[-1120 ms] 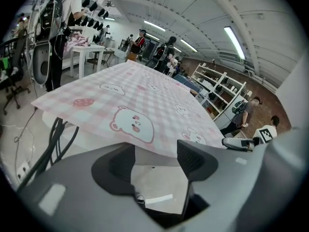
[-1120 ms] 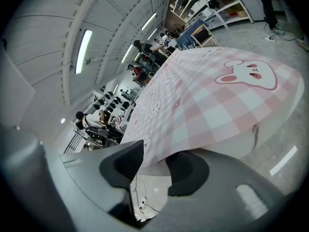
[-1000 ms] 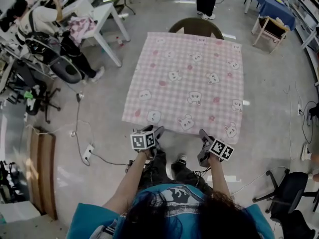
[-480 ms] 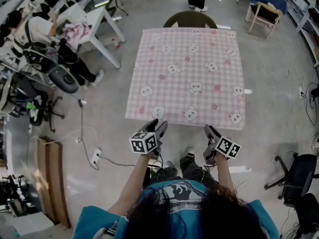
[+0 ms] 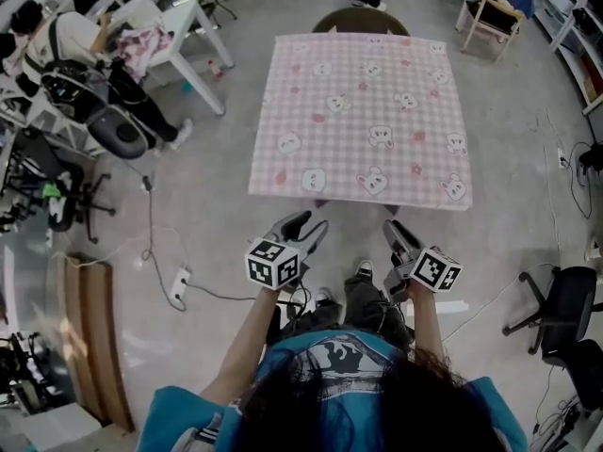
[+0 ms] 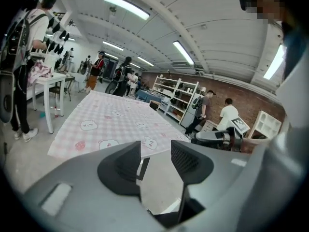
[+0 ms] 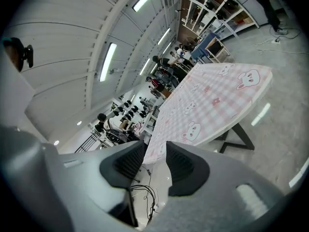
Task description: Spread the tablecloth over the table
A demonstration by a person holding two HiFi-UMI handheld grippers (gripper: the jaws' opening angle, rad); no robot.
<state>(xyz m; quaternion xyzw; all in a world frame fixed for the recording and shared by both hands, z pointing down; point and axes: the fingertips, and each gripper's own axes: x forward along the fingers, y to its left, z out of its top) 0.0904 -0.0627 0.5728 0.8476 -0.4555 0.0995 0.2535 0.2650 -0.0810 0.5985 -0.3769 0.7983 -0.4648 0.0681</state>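
Note:
The pink checked tablecloth [image 5: 363,111] with bear prints lies flat over the table, its near edge hanging a little. It also shows in the left gripper view [image 6: 116,120] and the right gripper view [image 7: 212,100]. My left gripper [image 5: 306,222] hovers short of the near edge, off the cloth; its jaws are closing with nothing between them [image 6: 155,146]. My right gripper [image 5: 394,229] is also clear of the edge, open and empty [image 7: 155,149]. Both point toward the table.
A brown chair [image 5: 360,22] stands at the table's far side. At upper left a person [image 5: 66,36] sits by a white table [image 5: 179,26]. A power strip [image 5: 177,290] and cables lie on the floor at left. An office chair [image 5: 565,314] stands at right.
Both grippers have drawn back from the cloth's near edge and risen. The left jaws have narrowed. The cloth lies still.

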